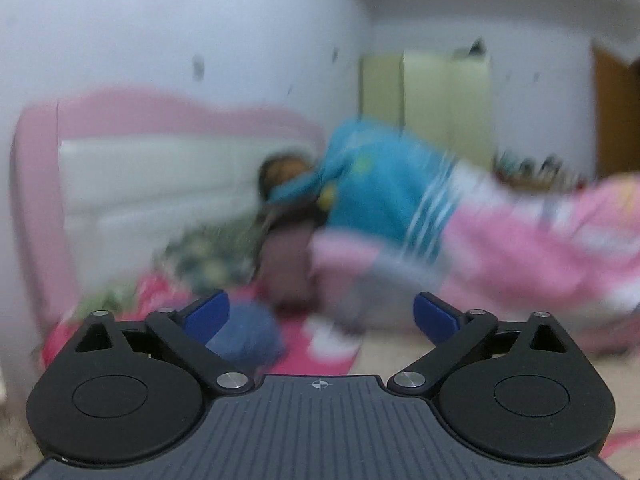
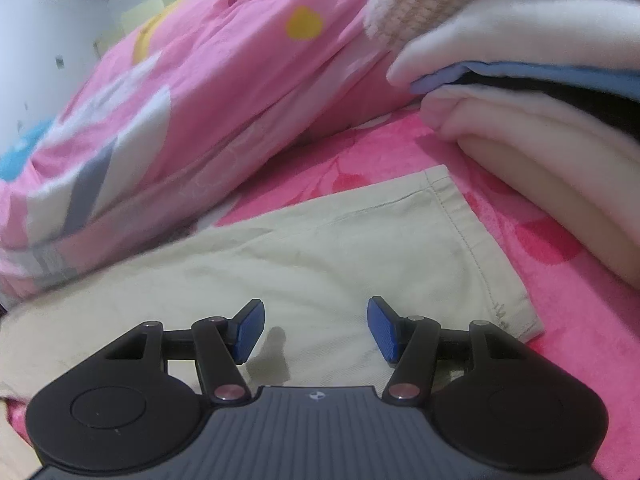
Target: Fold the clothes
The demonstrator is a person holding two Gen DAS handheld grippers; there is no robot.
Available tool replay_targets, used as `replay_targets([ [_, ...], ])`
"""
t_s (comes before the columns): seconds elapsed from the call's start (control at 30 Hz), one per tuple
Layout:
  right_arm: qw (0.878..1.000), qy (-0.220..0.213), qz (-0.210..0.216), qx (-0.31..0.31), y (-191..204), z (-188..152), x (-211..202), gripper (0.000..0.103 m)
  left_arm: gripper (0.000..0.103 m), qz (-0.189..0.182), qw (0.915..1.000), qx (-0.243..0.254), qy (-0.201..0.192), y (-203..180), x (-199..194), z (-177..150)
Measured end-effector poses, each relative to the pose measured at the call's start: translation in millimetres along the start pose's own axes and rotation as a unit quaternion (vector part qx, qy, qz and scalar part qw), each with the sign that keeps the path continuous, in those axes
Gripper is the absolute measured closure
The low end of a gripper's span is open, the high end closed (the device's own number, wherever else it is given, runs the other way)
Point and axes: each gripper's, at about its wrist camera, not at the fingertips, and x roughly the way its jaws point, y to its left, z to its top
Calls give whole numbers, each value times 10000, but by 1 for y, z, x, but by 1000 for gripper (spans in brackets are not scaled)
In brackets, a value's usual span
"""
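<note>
A beige garment lies flat on the pink floral bedspread, its stitched hem toward the right. My right gripper hovers just over it, open, with nothing between the blue pads. In the blurred left wrist view my left gripper is open and empty, raised above the bed. Ahead of it sit a teal garment with white stripes and a blue rounded cloth.
A pink patterned quilt is bunched behind the beige garment. A stack of folded cream and blue fabric rises at the right. The left wrist view shows a pink headboard, a white wall and a pale yellow wardrobe.
</note>
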Motion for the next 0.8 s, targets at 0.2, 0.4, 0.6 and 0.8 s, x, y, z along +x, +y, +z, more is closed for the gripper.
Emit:
replay_targets([
  [0.2, 9975, 119, 4, -697, 82, 16, -26, 43, 45, -895, 9925, -507, 658, -10, 61, -63],
  [0.4, 9849, 138, 1074, -1350, 216, -3, -12, 44, 67, -1437, 9823, -337, 1155, -38, 127, -92],
  [0.6, 9841, 354, 512, -1666, 234, -23, 26, 49, 74, -1260, 9755, -558, 1715, -28, 167, -124],
  [0.8, 9907, 352, -885, -975, 150, -3, 44, 62, 75, -1417, 9713, -914, 1675, -17, 170, -128],
])
